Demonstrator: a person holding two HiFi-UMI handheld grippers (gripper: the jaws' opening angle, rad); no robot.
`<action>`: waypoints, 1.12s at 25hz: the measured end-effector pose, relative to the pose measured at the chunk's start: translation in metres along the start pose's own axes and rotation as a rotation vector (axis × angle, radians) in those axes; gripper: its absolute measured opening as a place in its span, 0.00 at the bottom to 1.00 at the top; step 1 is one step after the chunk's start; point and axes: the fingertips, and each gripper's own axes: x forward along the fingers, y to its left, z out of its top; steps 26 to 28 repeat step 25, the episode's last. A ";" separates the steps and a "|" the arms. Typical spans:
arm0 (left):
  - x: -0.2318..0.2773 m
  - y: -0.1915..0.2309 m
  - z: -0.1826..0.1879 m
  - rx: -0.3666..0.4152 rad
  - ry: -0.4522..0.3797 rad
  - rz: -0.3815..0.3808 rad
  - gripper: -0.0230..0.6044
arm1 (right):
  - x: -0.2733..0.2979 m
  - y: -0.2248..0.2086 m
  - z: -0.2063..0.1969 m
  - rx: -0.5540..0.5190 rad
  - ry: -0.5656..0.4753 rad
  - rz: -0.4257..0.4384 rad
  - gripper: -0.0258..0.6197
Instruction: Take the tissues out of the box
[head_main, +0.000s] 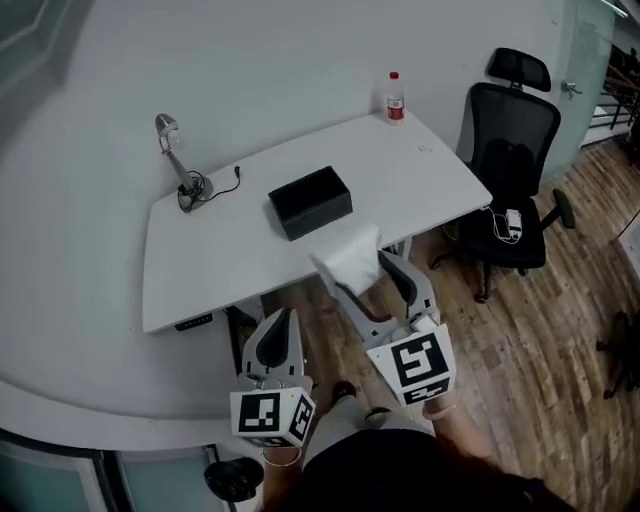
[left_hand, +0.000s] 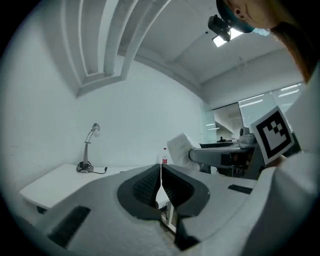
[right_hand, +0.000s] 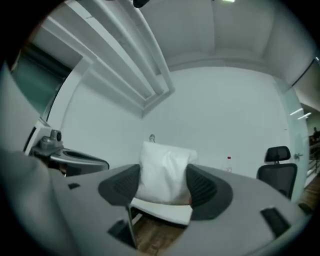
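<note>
While clamping the tissues (right_hand: 164, 170) wide between the right gripper's (right_hand: 164, 184) fingers, hanging at the table's (head_main: 200, 265) near edge.
Box (head_main: 310, 201) well beyond the fingertips; left gripper (left_hand: 160, 181) pinched together, empty, alongside; open floor (head_main: 520, 340) beneath both.

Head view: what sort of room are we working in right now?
Most likely an office. There is a white desk, a black swivel office chair beside it, and a desk lamp with its cable on the desk.

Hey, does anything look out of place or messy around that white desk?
Nothing spilled or broken. The white tissue bundle is out of the black rectangular box, clamped in the right gripper. Oddest: a small white corded device lies on the black office chair, on its seat.
</note>
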 end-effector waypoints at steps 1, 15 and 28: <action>0.000 0.000 0.001 0.001 0.000 -0.003 0.08 | 0.000 -0.001 -0.002 0.004 0.000 -0.004 0.52; 0.002 -0.001 -0.002 0.019 0.012 -0.023 0.08 | 0.005 -0.002 -0.009 0.031 -0.002 -0.017 0.51; 0.019 0.019 -0.003 0.008 0.017 -0.031 0.08 | 0.031 -0.005 -0.006 0.026 0.001 -0.026 0.51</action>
